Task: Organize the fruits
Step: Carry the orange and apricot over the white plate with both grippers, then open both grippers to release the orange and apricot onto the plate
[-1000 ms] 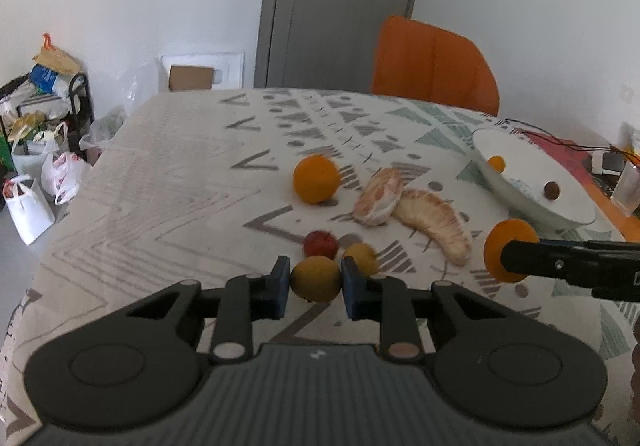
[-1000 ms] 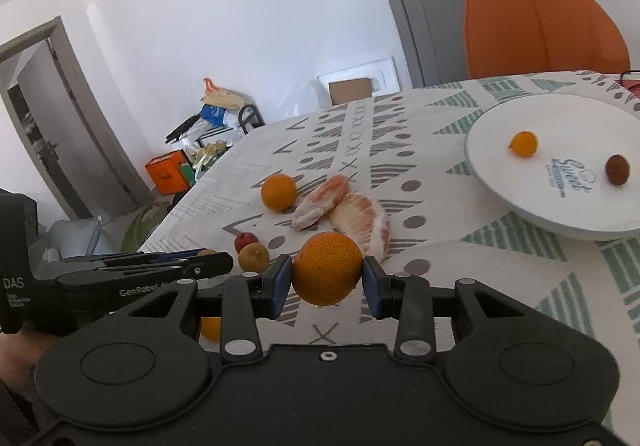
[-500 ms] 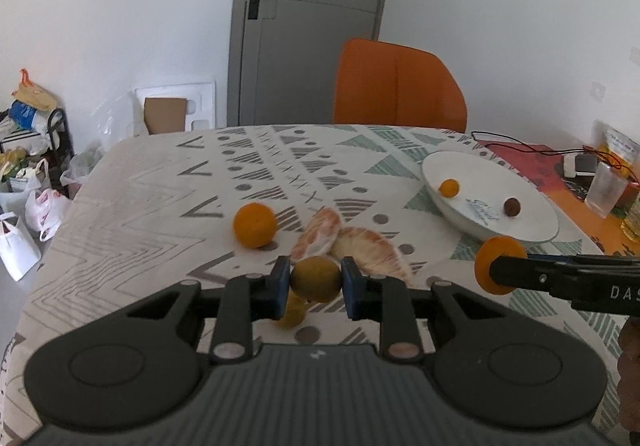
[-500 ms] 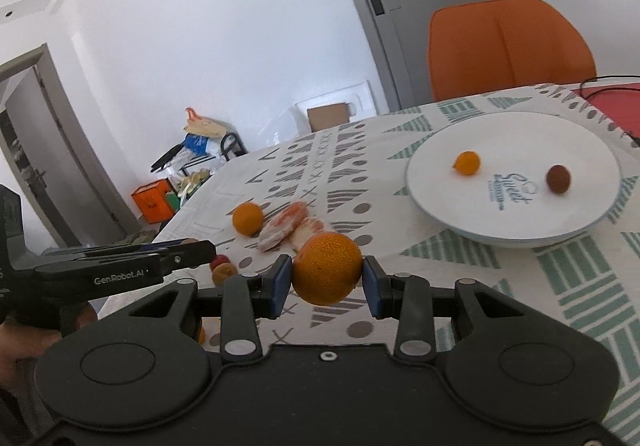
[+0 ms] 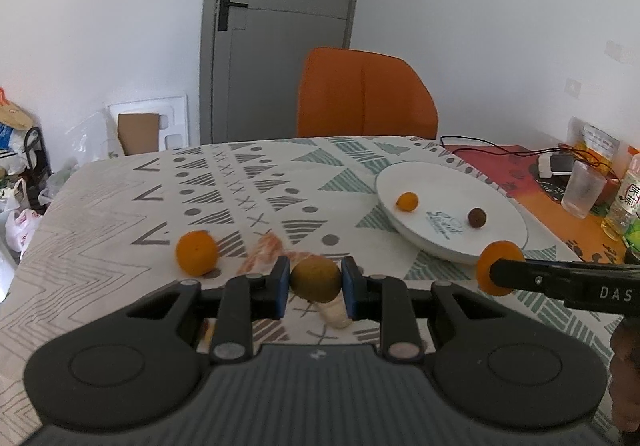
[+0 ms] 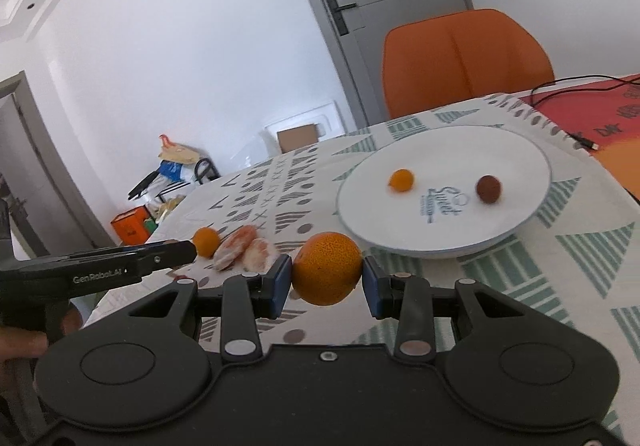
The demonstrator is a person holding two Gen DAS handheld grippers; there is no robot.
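Both wrist views low over table [image 5: 100, 214], facing door-side wall; share white plate [image 5: 504, 206] [image 6: 520, 150], orange chair [image 5: 366, 94].

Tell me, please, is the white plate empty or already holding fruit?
Holding fruit: the white plate carries a small orange fruit and a dark brown fruit, lying apart.

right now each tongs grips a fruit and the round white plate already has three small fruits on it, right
Not quite: the round white plate holds two small fruits, not three: a small orange fruit and a dark brown round fruit, as the right wrist view shows. The rest stands: the left tongs and the right tongs each grip a fruit.
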